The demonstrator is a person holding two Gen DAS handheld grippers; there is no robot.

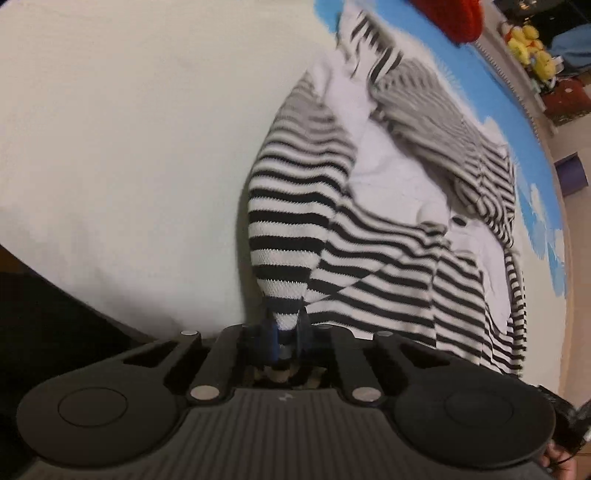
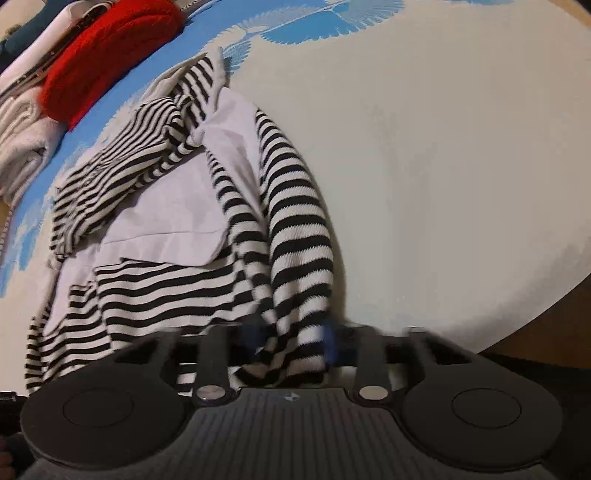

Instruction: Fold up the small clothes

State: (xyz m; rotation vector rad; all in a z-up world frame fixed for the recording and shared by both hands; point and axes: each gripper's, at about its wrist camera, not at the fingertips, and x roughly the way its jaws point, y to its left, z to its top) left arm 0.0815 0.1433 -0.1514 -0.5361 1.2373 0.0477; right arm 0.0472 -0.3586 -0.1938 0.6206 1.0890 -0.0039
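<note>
A black-and-white striped top with white panels (image 1: 388, 206) lies rumpled on a pale cream surface (image 1: 129, 147). My left gripper (image 1: 286, 328) is shut on one striped edge of it and the cloth stretches away from the blue fingers. In the right wrist view the same striped top (image 2: 177, 229) lies to the left. My right gripper (image 2: 291, 338) is shut on another bunched striped part, with cloth running between the blurred blue fingers (image 2: 330, 341).
A red knit garment (image 2: 107, 55) and white folded clothes (image 2: 22, 147) lie at the far left on a blue patterned cover (image 2: 303, 26). Yellow soft toys (image 1: 532, 48) sit beyond the bed. The surface's dark edge (image 2: 535, 343) runs near the right gripper.
</note>
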